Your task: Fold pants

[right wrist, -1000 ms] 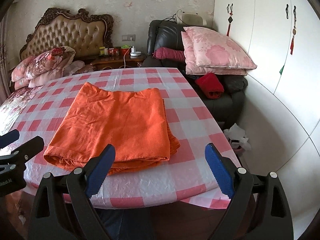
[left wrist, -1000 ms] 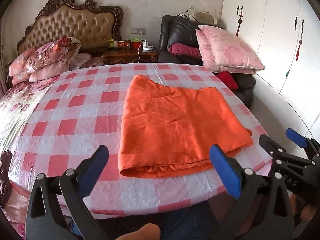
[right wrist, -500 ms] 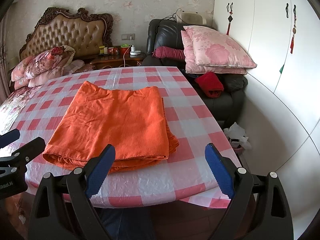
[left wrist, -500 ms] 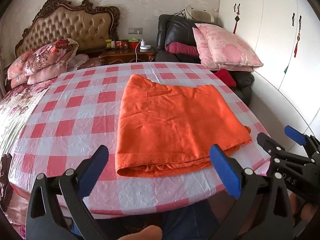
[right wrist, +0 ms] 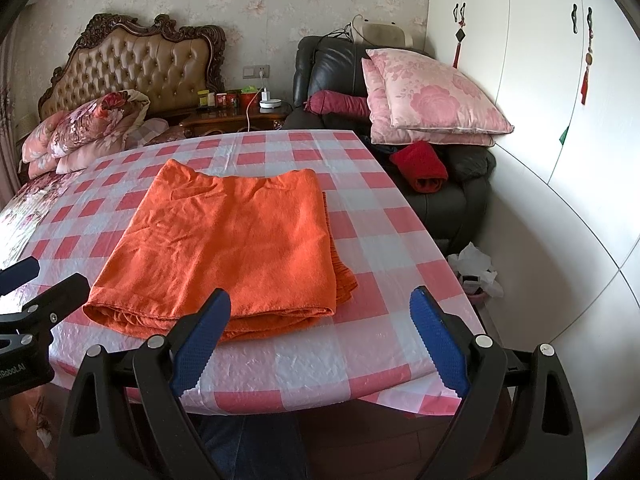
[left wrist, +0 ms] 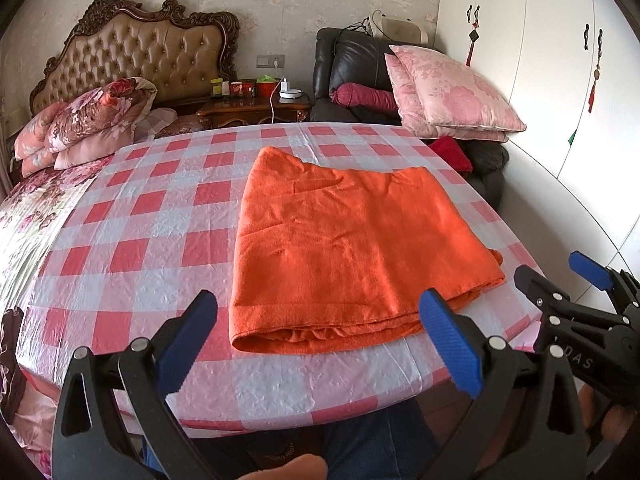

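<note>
Hovering off the near edge of the desk (left wrist: 120,248), both grippers empty and clear of the cloth. Left gripper (left wrist: 316,340) with fingers (left wrist: 188,344) spread wide, pinching nothing; right gripper (right wrist: 316,336) likewise spread wide, nothing between its fingers (right wrist: 436,340).

Pants (left wrist: 352,248) lying flat on the desk, right of centre, already doubled into a rough rectangle with several layers stacked. Near edge rounded and open, showing layered hems; right edge (right wrist: 340,276) showing lower layers sticking out slightly past the top layer.

Step in hand, by judgement: either pausing between folds or finishing. Stack looks compact but broad, so one more fold across may remain.

Next move, if a fold remains:
1. Lower both grippers to the near edge, one toward each corner.
2. Pinch through all layers, not the top sheet alone.
3. Lift low, carry toward the far edge, lay down evenly.

Materials and shapes:
- Pants: bright orange, matte, soft woven cloth with shallow creases; limp, likely to sag and shift between layers when lifted.
- Desk cover: pink-and-white checked plastic sheet, glossy and crinkled; probably slick, so the stack may slide when pushed.
- Fingers: blue ribbed pads on black frames, toothed along the edge.

Risk: catching only upper layers and pulling the stack apart.
</note>
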`<action>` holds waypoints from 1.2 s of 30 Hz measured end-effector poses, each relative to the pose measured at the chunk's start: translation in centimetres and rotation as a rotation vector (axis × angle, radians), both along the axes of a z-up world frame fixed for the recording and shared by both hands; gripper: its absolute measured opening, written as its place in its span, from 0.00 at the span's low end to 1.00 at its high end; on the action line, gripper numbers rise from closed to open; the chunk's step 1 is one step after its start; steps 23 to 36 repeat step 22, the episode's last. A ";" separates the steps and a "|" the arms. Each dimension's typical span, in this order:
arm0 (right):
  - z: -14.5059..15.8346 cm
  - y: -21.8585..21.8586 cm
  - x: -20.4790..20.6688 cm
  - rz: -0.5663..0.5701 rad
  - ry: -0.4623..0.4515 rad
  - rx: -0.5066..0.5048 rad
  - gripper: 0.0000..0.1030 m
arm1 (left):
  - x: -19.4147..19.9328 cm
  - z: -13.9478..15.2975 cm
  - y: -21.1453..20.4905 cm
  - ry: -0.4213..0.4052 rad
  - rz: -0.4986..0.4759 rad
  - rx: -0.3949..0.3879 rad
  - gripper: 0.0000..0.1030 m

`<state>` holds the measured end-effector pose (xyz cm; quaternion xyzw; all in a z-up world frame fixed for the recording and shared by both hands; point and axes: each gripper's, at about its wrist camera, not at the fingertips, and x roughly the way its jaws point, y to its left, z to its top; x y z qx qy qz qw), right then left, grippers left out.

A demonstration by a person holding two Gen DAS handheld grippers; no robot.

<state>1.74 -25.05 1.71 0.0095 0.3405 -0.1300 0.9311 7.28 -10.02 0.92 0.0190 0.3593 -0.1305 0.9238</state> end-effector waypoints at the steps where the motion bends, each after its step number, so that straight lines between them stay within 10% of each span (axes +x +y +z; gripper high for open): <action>1: 0.0 0.0 0.0 0.000 0.000 0.000 0.85 | 0.0 -0.1 0.0 0.000 0.000 0.000 0.98; 36: -1.6 -0.7 0.2 -0.017 -0.007 0.030 0.85 | 2.1 0.5 6.4 -0.046 -0.009 -0.173 0.98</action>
